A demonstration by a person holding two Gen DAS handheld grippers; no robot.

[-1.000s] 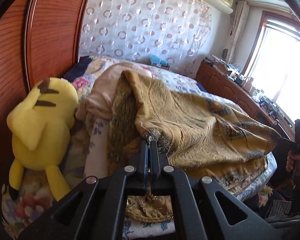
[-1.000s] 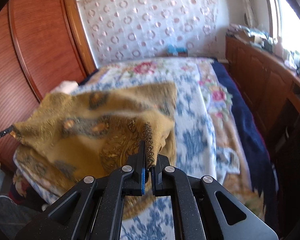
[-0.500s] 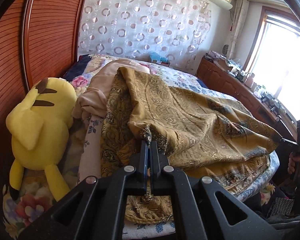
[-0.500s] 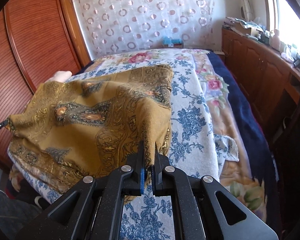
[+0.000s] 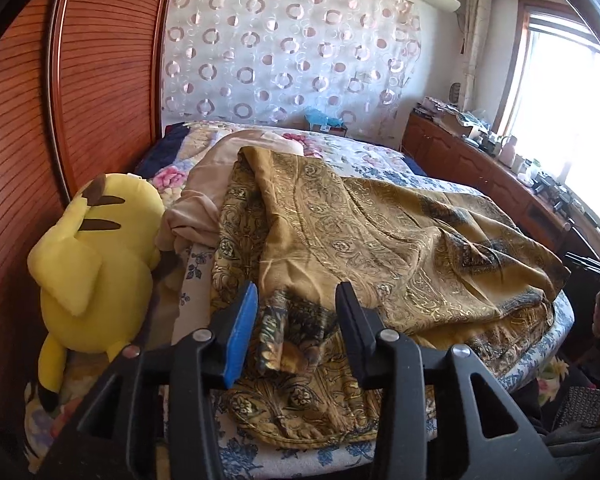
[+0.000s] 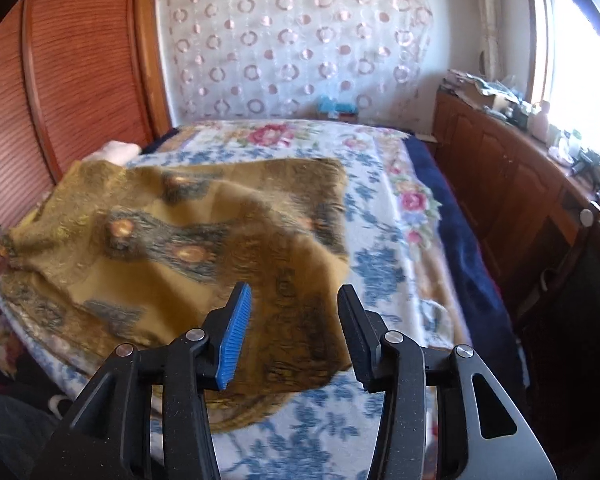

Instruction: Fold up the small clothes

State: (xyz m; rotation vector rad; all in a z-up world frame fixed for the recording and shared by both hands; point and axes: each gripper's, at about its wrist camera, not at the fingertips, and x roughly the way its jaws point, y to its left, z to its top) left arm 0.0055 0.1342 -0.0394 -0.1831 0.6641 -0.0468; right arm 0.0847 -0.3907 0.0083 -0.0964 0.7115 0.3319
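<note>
A gold cloth with dark paisley patches (image 5: 380,248) lies folded over on the flowered bed (image 5: 380,156). My left gripper (image 5: 296,300) hangs over its near left corner; its jaws are opening, and the released corner droops between them without touching the pads. In the right wrist view the same cloth (image 6: 188,248) is blurred and settling onto the bed. My right gripper (image 6: 294,304) is also opening, with the cloth's near right corner below the gap and free of the pads.
A yellow plush toy (image 5: 96,256) leans at the bed's left side against the wooden headboard (image 5: 100,80). A beige garment (image 5: 204,200) lies behind the cloth. A wooden cabinet (image 6: 520,200) with clutter runs along the right wall, under the window.
Both grippers were shut on the cloth's corners and have let go. The upper layer has come down onto the lower one and the corners have dropped.
</note>
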